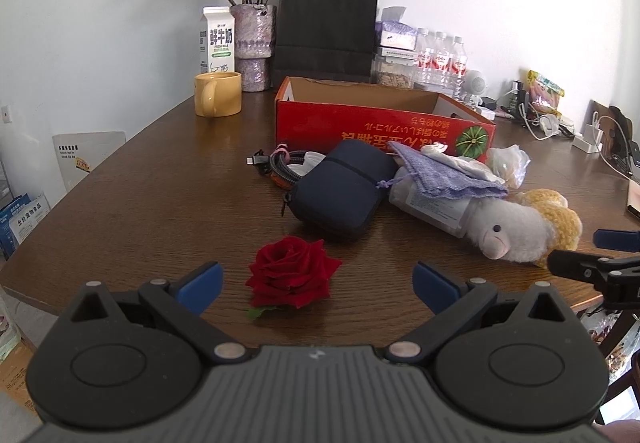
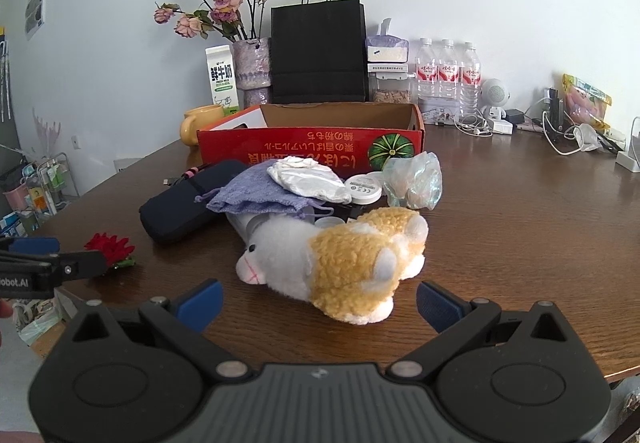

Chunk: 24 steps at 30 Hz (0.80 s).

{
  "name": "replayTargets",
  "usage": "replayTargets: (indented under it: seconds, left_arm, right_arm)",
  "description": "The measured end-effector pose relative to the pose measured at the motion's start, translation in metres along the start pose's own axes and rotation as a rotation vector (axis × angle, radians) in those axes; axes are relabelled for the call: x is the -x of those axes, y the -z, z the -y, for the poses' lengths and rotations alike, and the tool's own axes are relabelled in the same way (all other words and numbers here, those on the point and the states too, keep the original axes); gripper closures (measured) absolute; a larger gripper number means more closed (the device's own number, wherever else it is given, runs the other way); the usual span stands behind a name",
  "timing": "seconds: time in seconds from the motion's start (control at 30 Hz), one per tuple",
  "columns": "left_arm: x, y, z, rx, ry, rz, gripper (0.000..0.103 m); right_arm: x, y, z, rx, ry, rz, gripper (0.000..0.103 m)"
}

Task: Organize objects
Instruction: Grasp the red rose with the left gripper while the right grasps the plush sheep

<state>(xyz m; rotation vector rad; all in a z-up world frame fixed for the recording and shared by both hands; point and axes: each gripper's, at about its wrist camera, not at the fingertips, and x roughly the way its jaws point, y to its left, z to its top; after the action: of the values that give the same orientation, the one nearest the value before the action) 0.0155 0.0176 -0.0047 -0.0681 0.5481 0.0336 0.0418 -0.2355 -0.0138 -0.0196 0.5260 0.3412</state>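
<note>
My left gripper (image 1: 318, 285) is open, and the red fabric rose (image 1: 290, 273) lies on the table between its blue fingertips. My right gripper (image 2: 318, 303) is open too, just short of the white and yellow plush toy (image 2: 340, 263) lying on its side. Behind them a loose pile holds a dark navy pouch (image 1: 340, 189), a lilac drawstring bag (image 2: 256, 195), a white bottle (image 1: 430, 205), a coiled cable (image 1: 280, 163), a round white device (image 2: 363, 187) and a crumpled plastic bag (image 2: 414, 181). The open red cardboard box (image 1: 380, 123) stands behind the pile.
On the brown table (image 1: 160, 203), along the wall, stand a yellow mug (image 1: 218, 94), a milk carton (image 1: 216, 39), a vase of dried roses (image 1: 253, 43), a black paper bag (image 1: 326, 27), water bottles (image 2: 448, 75), and chargers and cables (image 2: 560, 131) at the right. The near table edge runs just beneath both grippers.
</note>
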Motion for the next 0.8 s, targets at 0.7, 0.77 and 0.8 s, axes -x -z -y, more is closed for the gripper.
replayTargets:
  seconds: [0.7, 0.77, 0.8]
  left_arm:
    - [-0.045, -0.007, 0.014, -0.009, -0.094, -0.08, 0.063]
    - [-0.045, -0.007, 0.015, -0.004, -0.105, -0.084, 0.063]
    - [-0.045, -0.008, 0.016, -0.002, -0.113, -0.086, 0.063]
  right_arm:
    - [-0.043, -0.022, 0.075, 0.257, -0.274, -0.022, 0.0]
    - [-0.047, -0.024, 0.076, 0.296, -0.311, -0.029, 0.0]
    - [-0.049, -0.025, 0.077, 0.313, -0.33, -0.029, 0.0]
